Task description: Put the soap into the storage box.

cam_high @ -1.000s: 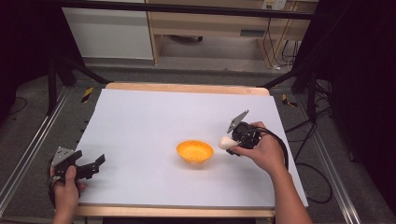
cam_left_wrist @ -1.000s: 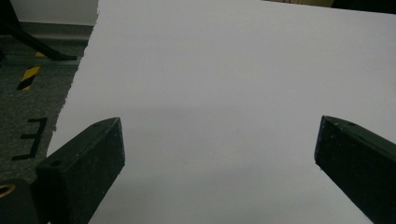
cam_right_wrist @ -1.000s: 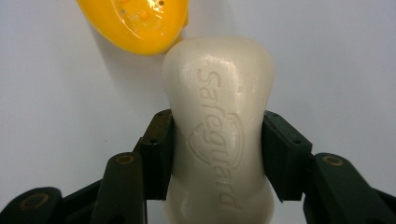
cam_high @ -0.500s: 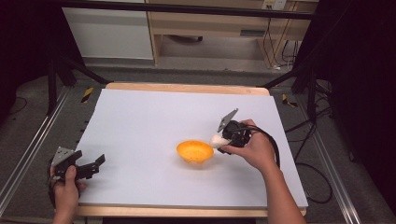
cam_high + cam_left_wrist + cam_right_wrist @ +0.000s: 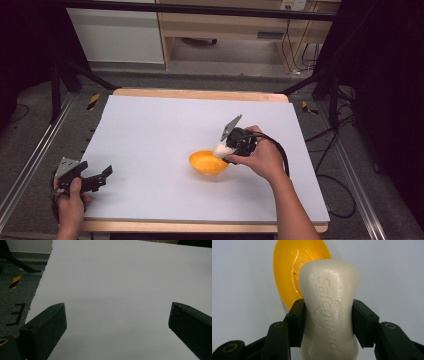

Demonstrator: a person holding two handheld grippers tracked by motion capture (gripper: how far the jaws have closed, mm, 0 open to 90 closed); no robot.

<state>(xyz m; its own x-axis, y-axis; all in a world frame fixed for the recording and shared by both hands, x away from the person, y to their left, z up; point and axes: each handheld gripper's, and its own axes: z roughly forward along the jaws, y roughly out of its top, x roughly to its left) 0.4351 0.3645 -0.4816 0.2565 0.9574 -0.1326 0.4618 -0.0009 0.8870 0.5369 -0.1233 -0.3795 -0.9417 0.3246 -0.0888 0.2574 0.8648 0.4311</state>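
An orange bowl-shaped soap dish (image 5: 208, 162) sits on the white table sheet (image 5: 165, 130), right of centre. My right gripper (image 5: 223, 148) hovers at the dish's right rim, shut on a cream bar of soap (image 5: 221, 148). In the right gripper view the soap (image 5: 329, 305) is clamped at its waist between both jaws, with the dish (image 5: 292, 270) behind it. At the table's front left corner my left gripper (image 5: 102, 176) stands open and holds nothing. Its black fingers (image 5: 43, 330) spread wide over bare sheet in the left gripper view.
A black cable (image 5: 282, 155) loops from the right gripper over the hand. The sheet's left edge (image 5: 40, 287) borders grey floor with yellow-black tape (image 5: 15, 281). A wooden table rim (image 5: 200, 94) runs along the far side, and metal rails (image 5: 30, 160) flank the table.
My right gripper has carried the soap left and slightly nearer, from beside the dish to its right rim. The left gripper has stayed put.
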